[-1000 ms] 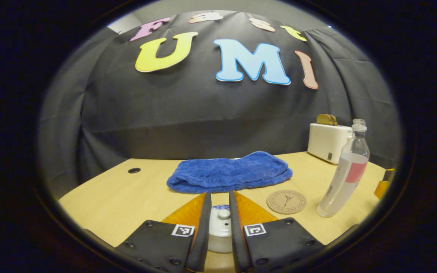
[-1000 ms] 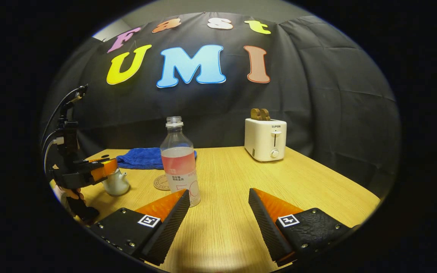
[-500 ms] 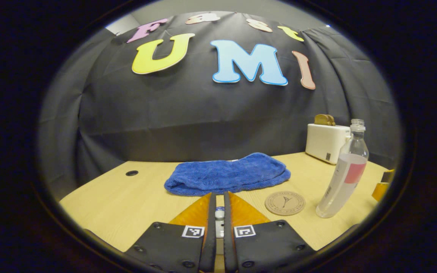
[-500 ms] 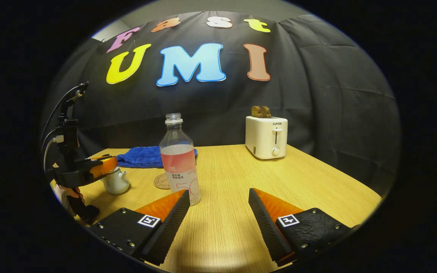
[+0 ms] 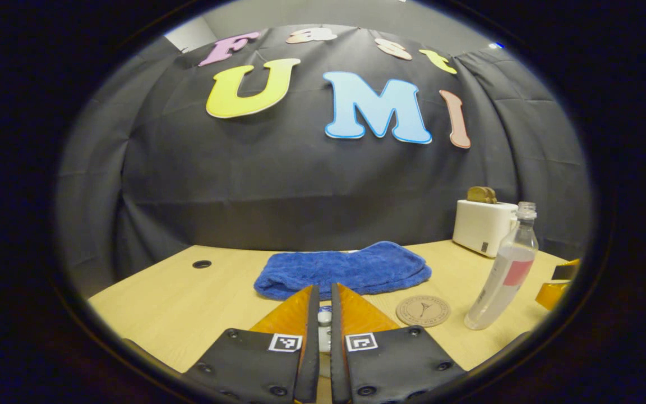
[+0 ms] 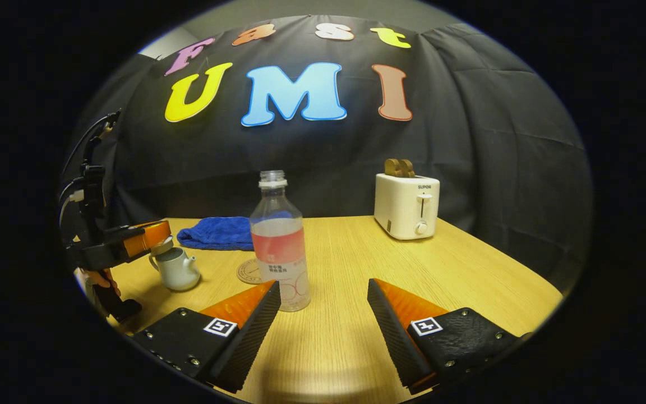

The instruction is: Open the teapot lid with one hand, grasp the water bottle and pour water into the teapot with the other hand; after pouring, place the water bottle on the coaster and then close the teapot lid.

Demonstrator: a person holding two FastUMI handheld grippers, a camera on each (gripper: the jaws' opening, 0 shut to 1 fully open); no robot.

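My left gripper [image 5: 323, 292] is shut on the knob of the white teapot lid [image 5: 324, 318], which shows in the slit between its fingers. In the right gripper view that same gripper [image 6: 157, 238] holds the lid [image 6: 164, 246] slightly above the white teapot [image 6: 177, 270] at the table's left. The uncapped water bottle [image 6: 280, 252] with a pink label stands upright just ahead and left of my right gripper [image 6: 323, 285], which is open with nothing between its fingers. The bottle [image 5: 502, 275] stands right of the round cork coaster [image 5: 423, 310], and the coaster [image 6: 247, 271] lies behind it.
A folded blue towel [image 5: 345, 268] lies at the back of the wooden table [image 6: 413, 269]. A white toaster [image 6: 407, 205] with bread in it stands at the back right. A person's hand [image 6: 101, 280] holds the left gripper at the table's left edge.
My left gripper closed on the lid's knob, then rose a little with the lid, leaving the teapot below. The right gripper stayed open and drifted slightly, so the bottle sits more central.
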